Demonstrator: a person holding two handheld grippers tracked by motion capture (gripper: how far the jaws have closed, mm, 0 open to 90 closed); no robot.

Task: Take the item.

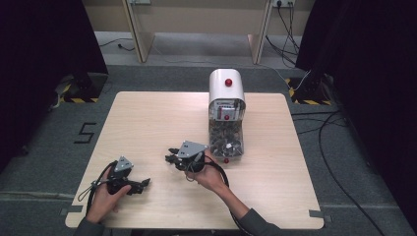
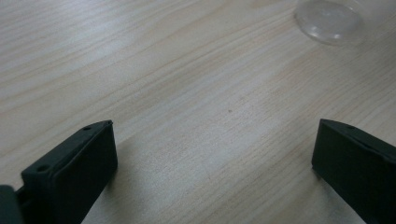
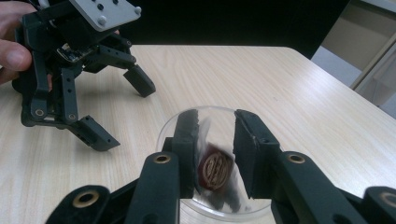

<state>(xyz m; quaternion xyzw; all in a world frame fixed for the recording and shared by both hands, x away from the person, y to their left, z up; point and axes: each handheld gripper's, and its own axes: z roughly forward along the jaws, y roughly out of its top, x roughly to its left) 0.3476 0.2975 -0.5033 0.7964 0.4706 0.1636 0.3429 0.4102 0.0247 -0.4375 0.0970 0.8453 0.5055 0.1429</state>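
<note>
Light wooden table (image 1: 147,118): left half and far left corner bare, free to pass. Right of centre stands a white dome-topped dispenser with a clear bin of wrapped sweets (image 1: 226,115), blocking the far-centre lane; bare strip to its right. Near edge is crowded: left gripper (image 1: 140,185) near left, right gripper (image 1: 170,158) just beside the dispenser's front, a narrow gap of table between them. Shallow clear plastic dish (image 3: 219,163) sits under the right gripper's jaws.

Matt pale wood table (image 2: 196,93); clear glossy plastic dish (image 3: 261,205); foil-wrapped sweet (image 3: 215,170)
</note>
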